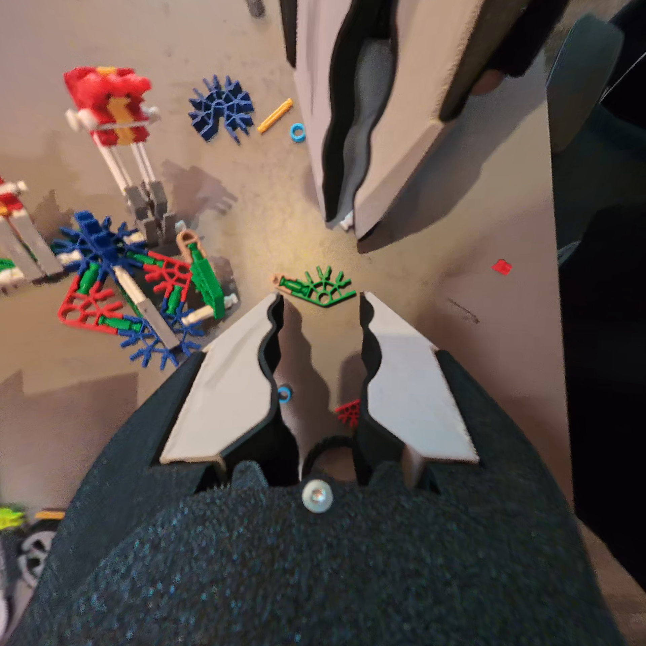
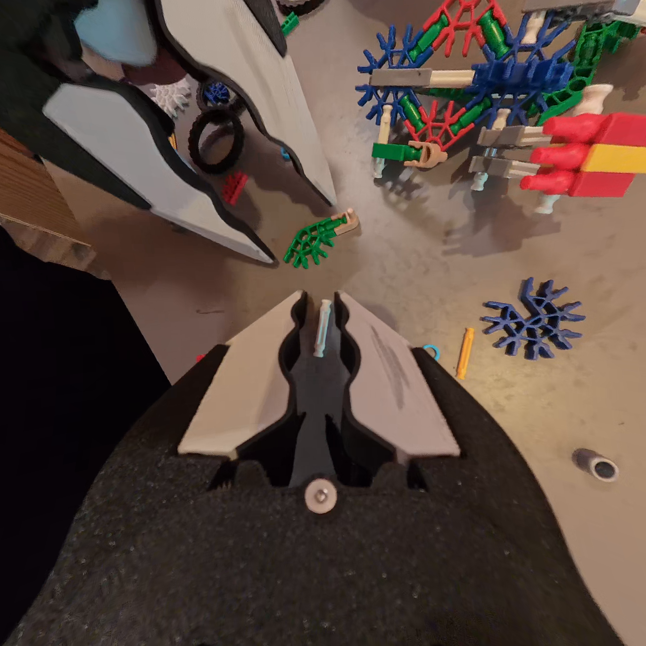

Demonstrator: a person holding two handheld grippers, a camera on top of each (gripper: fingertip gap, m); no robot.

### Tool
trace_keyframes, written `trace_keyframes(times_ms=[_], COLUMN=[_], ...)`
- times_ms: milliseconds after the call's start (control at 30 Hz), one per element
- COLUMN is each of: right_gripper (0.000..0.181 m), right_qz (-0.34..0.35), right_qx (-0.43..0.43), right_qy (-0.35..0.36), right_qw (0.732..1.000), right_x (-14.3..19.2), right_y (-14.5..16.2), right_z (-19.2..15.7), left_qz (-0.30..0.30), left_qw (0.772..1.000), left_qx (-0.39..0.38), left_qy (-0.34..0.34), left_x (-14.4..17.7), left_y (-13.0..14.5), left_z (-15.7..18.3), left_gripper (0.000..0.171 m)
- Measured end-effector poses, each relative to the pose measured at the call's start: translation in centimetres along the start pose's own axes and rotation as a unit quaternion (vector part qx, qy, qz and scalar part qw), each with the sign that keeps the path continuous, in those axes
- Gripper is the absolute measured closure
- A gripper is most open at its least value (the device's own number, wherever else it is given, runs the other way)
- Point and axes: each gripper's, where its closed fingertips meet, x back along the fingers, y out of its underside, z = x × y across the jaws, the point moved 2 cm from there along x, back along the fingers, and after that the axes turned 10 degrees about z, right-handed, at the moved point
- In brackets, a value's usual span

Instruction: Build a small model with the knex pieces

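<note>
My left gripper (image 1: pixel 320 297): jaws apart, nothing between them, hovering over the table (image 1: pixel 402 279) with the tips just short of the green fan connector (image 1: pixel 323 290).
My right gripper (image 2: pixel 320 293): jaws nearly together, clamped on a short white rod (image 2: pixel 323 327) that lies along the gap and ends just inside the tips.
Green fan connector: flat on the table between my two grippers, a tan clip (image 2: pixel 346 220) and short green rod joined to one end.
Built model (image 1: pixel 129 290): blue, red and green pieces with white rods, farther from the table's edge.
Loose pieces: blue snowflake connector (image 2: pixel 531 320), orange rod (image 2: pixel 465 353), light blue ring (image 1: pixel 297 133).
Table edge: near my left gripper's right finger.
</note>
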Motion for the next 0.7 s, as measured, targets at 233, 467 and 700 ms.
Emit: trace_keyframes(times_ms=[233,467,700], right_gripper=[0.159,0.17,0.178], right_qz=[-0.004,-0.027,0.011], right_qx=[-0.001,-0.005,-0.031], right_qy=[0.02,0.006,-0.02], right_qw=[1.0,1.0,0.999], right_x=[-1.6,-2.9,-2.4], right_y=[-1.6,-1.7,-2.9], right_z=[0.3,-0.2,-1.1], left_qz=[-0.009,0.016,0.039], left_qw=[0.999,0.996,0.992], left_qx=[0.042,0.084,0.11], left_qy=[0.005,-0.032,-0.04], left_x=[-0.3,-0.6,-0.4], left_y=[0.9,0.9,1.0], left_z=[0.7,0.6,0.6], left_gripper=[0.138,0.147,0.145])
